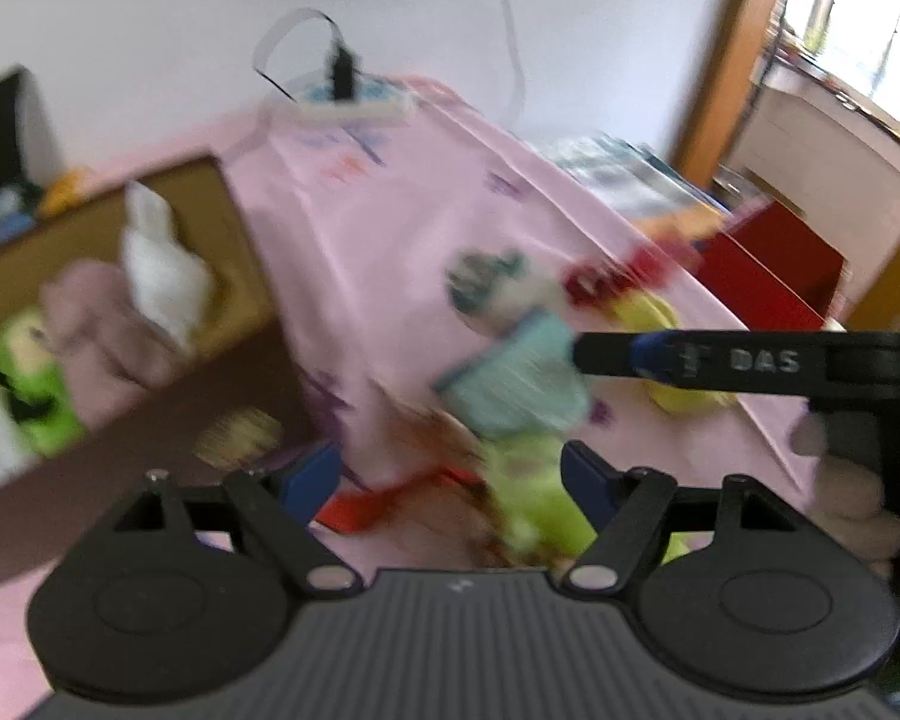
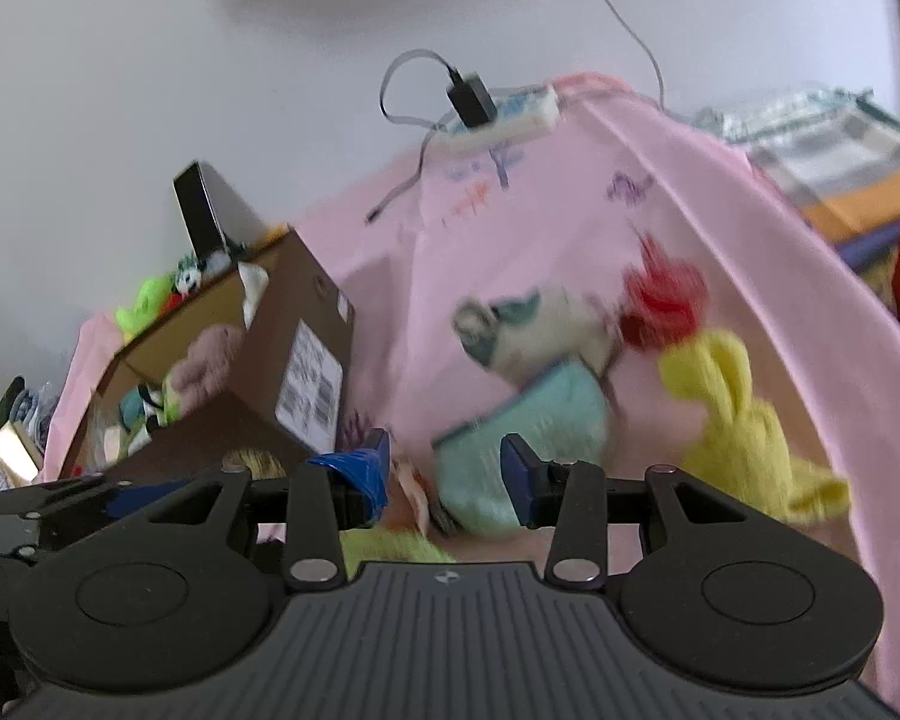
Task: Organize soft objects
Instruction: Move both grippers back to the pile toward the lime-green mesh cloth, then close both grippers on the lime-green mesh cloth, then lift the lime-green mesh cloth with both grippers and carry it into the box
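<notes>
Daylight, bright. We see it entering via window (image 1: 858,30), top right of left view, blown out w/ glare. Heavy motion blur on toys in both views; gripper bodies sharp. Fisheye bends edges, dark corners. Soft shadow on wall (image 2: 330,6).

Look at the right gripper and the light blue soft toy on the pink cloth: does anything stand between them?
Nothing visible does. The right gripper is open and empty, and the light blue toy lies straight ahead of it on the pink cloth. The yellow toy sits off to the side.
</notes>
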Motion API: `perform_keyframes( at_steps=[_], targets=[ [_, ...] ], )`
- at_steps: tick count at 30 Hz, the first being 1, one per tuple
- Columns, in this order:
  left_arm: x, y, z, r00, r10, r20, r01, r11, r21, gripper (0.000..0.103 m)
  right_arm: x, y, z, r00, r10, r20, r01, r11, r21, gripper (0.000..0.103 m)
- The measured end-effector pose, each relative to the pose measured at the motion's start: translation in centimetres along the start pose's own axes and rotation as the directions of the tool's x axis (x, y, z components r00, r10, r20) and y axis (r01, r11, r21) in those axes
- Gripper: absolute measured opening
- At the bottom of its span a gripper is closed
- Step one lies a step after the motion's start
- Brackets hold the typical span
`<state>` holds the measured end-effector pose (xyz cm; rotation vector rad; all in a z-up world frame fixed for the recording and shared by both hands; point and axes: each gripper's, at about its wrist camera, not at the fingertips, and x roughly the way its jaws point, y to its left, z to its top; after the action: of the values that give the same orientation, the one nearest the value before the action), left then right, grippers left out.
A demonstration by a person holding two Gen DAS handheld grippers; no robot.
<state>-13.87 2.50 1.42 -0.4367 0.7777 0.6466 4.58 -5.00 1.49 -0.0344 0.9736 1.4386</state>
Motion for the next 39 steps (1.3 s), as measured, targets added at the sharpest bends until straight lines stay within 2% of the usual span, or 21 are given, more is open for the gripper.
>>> perform_keyframes(
  at_steps=[5,8,12,15,18,24,27,31,33,39],
  targets=[
    [1.1,-1.8,-0.7,0.992,-0.118,-0.039,0.119,0.992,0.032,0.074,0.4,-1.7,-1.0,0.996,0.027,-0.089,-0.023,0.999,0.049,0.025],
    [1.8,-2.8,-0.7,0.979,-0.196,-0.059,0.199,0.979,0.046,0.071,0.4,-2.8,-1.6,0.989,0.067,-0.13,-0.053,0.993,0.105,0.025],
    [3.3,-4.0,-0.9,0.96,-0.257,-0.11,0.264,0.963,0.058,0.07,0.5,-3.6,-2.0,0.981,0.099,-0.169,-0.074,0.986,0.15,0.025],
    [4.8,-4.6,-1.2,0.954,-0.257,-0.158,0.271,0.96,0.073,0.07,0.8,-4.0,-2.3,0.97,0.135,-0.204,-0.098,0.979,0.18,0.025],
    [6.2,-4.6,-1.4,0.941,-0.271,-0.203,0.286,0.957,0.049,0.072,1.2,-4.2,-2.7,0.96,0.155,-0.231,-0.109,0.973,0.201,0.025],
    [7.4,-4.5,-1.9,0.937,-0.265,-0.229,0.283,0.958,0.051,0.072,2.1,-4.7,-3.2,0.951,0.171,-0.257,-0.109,0.965,0.238,0.028],
    [7.6,-4.5,-1.9,0.939,-0.261,-0.225,0.28,0.958,0.055,0.07,2.3,-5.0,-3.2,0.95,0.179,-0.257,-0.111,0.96,0.259,0.029],
    [8.0,-4.5,-1.7,0.942,-0.25,-0.224,0.271,0.96,0.07,0.061,2.5,-5.4,-3.5,0.944,0.197,-0.263,-0.112,0.945,0.307,0.029],
    [7.9,-4.6,-1.5,0.943,-0.252,-0.219,0.274,0.959,0.078,0.057,2.1,-4.8,-3.5,0.948,0.181,-0.261,-0.108,0.957,0.27,0.026],
    [6.6,-4.8,-0.5,0.942,-0.29,-0.169,0.309,0.945,0.103,0.057,0.2,-4.4,-2.5,0.965,0.156,-0.21,-0.106,0.967,0.233,0.026]
  ],
)
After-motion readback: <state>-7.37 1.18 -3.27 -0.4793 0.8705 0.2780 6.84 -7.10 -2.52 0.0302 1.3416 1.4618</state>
